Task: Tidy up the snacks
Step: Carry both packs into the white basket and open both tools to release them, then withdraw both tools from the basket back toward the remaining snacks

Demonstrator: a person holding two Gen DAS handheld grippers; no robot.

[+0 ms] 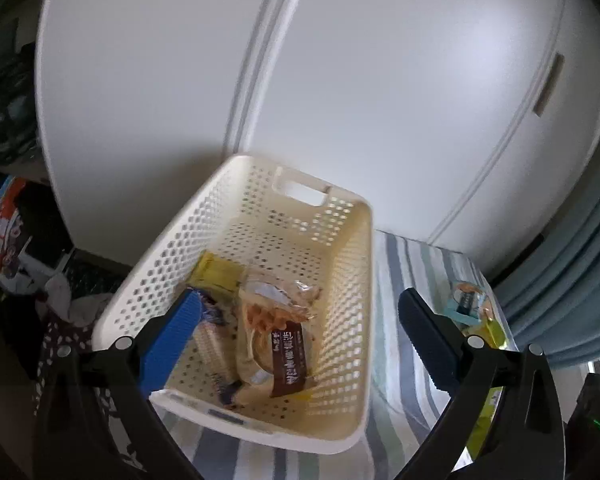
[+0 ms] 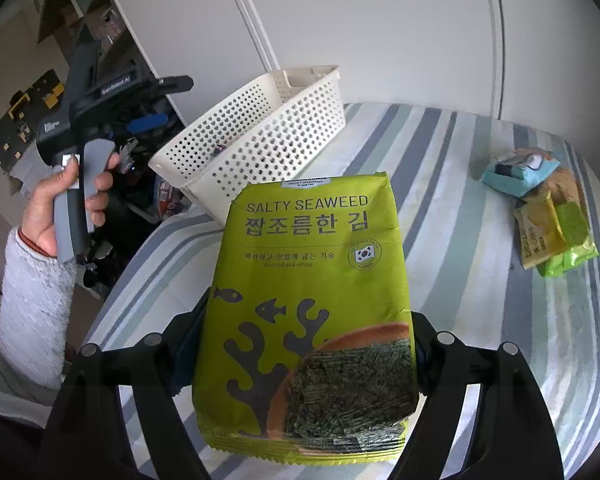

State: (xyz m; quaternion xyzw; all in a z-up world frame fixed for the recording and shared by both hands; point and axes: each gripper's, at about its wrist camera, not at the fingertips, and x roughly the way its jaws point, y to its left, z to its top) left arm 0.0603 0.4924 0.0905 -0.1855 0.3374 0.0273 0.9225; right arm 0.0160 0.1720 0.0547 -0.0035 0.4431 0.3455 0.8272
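Gripping glossy flat seaweed packet [image 2: 308,304], right gripper [image 2: 300,356].

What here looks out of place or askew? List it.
Nothing is spilled or damaged. Three packets still lie loose on the striped cloth, outside the basket. The right gripper holds the seaweed pack; the left gripper is open.

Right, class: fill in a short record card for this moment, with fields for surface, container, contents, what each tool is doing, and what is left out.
Surface: striped cloth
Container: cream perforated basket
Contents: several wrapped snacks, including a brown-banded packet
Right tool: shut on the green seaweed pack
Left tool: open, holding nothing, above the basket
Left out: small pile of packets on the cloth
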